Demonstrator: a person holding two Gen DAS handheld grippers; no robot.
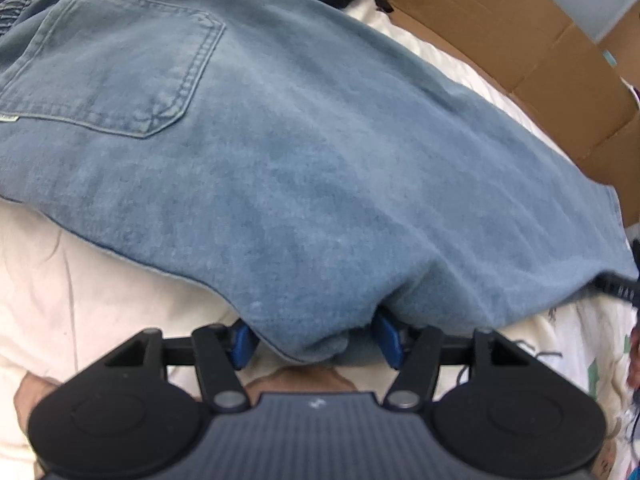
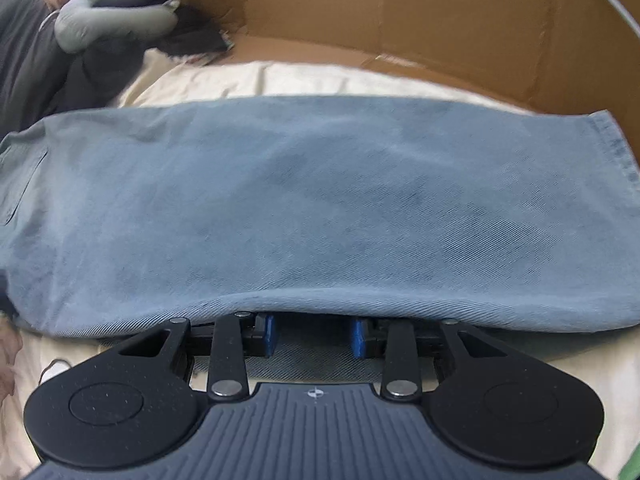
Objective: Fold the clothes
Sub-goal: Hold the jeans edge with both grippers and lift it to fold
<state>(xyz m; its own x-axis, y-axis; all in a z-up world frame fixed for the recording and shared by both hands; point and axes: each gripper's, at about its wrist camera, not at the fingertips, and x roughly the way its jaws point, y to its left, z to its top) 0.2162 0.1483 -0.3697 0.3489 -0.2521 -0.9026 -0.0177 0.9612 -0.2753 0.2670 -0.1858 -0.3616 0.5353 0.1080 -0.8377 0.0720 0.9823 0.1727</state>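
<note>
From the left wrist view, we record the blue jeans lying on a cream sheet, their long axis running from the back pocket at upper left down to the hem at right. Cardboard stands behind. The left gripper has its blue pads set fairly wide apart, with a bunched fold of the near edge between them; we cannot tell whether they press on it.

From the right wrist view, we see the jeans lying crosswise, hem at right and waist end at left. The right gripper sits tucked under the near edge, jaws part open; its fingertips are hidden by denim, so we cannot tell its hold.
</note>
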